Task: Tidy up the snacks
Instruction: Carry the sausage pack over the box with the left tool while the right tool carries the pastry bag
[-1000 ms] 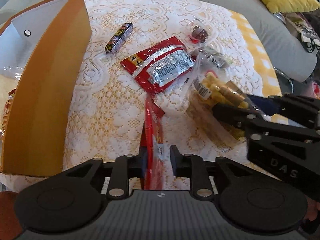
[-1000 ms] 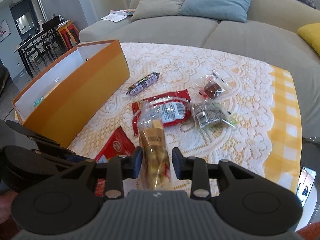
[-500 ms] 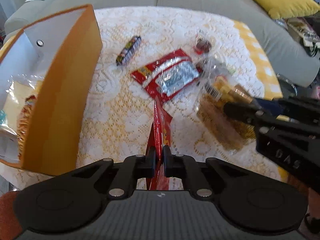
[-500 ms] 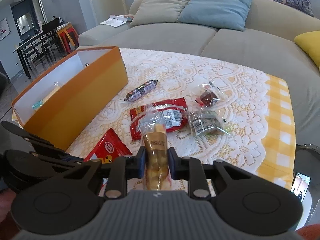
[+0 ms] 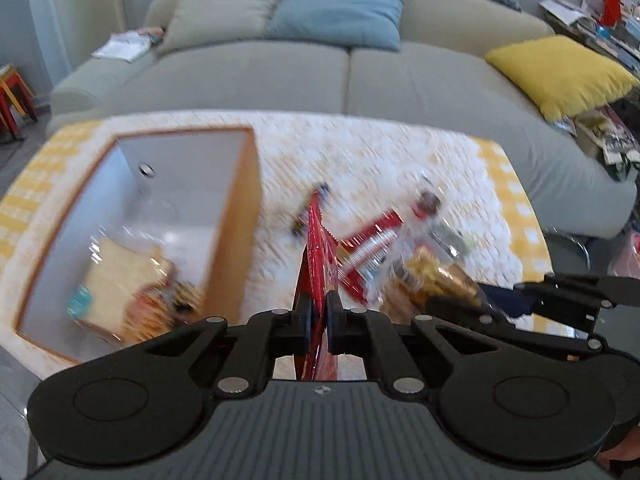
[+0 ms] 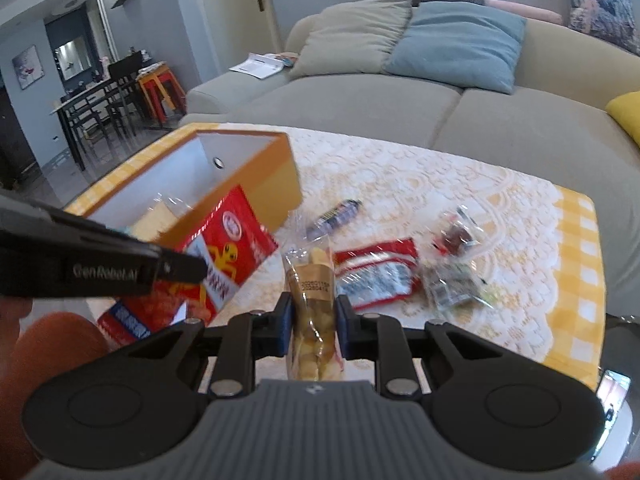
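Observation:
My left gripper (image 5: 318,312) is shut on a red snack packet (image 5: 318,248), held edge-on above the table; the same packet (image 6: 224,248) shows in the right wrist view in front of the orange box (image 6: 264,176). My right gripper (image 6: 313,316) is shut on a clear bag of yellow puffs (image 6: 312,292), lifted off the table; it also shows in the left wrist view (image 5: 436,276). The orange box (image 5: 236,216) has a white inside and holds several snacks. A dark sausage stick (image 6: 334,214), a red flat packet (image 6: 376,276) and two small clear bags (image 6: 456,236) lie on the lace tablecloth.
A grey sofa (image 6: 400,112) with cushions runs behind the table. A yellow cushion (image 5: 560,72) lies at the right. A phone (image 6: 612,396) sits beyond the table's right edge. The tablecloth (image 6: 440,184) has a yellow checked border.
Both grippers have risen with their snacks. The left one has swung left and up, so the inside of the orange box now shows. The red packet now hangs near the box.

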{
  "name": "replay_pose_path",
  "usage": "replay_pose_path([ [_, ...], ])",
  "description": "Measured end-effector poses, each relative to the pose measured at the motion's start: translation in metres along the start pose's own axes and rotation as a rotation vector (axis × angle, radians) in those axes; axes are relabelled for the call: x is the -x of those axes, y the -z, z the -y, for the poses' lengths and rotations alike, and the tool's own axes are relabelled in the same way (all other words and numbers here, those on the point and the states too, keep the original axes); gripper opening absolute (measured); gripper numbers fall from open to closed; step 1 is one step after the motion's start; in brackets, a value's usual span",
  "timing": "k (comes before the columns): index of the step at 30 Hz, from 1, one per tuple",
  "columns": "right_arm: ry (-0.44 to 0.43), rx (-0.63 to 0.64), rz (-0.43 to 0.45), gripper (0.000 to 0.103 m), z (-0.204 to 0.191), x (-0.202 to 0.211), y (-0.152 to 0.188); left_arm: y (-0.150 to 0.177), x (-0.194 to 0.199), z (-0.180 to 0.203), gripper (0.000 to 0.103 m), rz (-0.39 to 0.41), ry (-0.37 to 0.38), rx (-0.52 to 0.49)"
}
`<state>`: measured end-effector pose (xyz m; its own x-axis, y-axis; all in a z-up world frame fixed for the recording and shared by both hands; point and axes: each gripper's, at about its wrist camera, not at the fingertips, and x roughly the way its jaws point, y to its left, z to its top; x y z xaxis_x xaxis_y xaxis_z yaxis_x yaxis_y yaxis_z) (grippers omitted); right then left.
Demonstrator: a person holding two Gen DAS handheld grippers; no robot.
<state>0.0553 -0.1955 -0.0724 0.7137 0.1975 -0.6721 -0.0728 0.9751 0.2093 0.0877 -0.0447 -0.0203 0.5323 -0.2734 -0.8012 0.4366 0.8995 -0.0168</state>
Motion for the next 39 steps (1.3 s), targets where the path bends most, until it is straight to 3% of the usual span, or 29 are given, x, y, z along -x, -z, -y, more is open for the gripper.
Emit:
replay_pose_path([
  [11,-0.142,0.049,0.032,0.02,-0.05,-0.027,-0.073,-0.053,0.014,-0.078,0.007,0.102,-0.099,0.047],
  [19,-0.239,-0.024,0.037,0.02,-0.075,-0.068,-0.126,-0.076,-0.007,-0.119,0.007,0.098,-0.127,0.077],
  [31,-0.159,-0.258,-0.124,0.02,-0.079,-0.165,-0.142,-0.076,-0.083,-0.16,0.007,-0.044,-0.09,0.176],
  [39,-0.094,-0.269,-0.203,0.02,-0.08,-0.205,-0.139,-0.073,-0.105,-0.172,0.007,-0.098,-0.059,0.233],
])
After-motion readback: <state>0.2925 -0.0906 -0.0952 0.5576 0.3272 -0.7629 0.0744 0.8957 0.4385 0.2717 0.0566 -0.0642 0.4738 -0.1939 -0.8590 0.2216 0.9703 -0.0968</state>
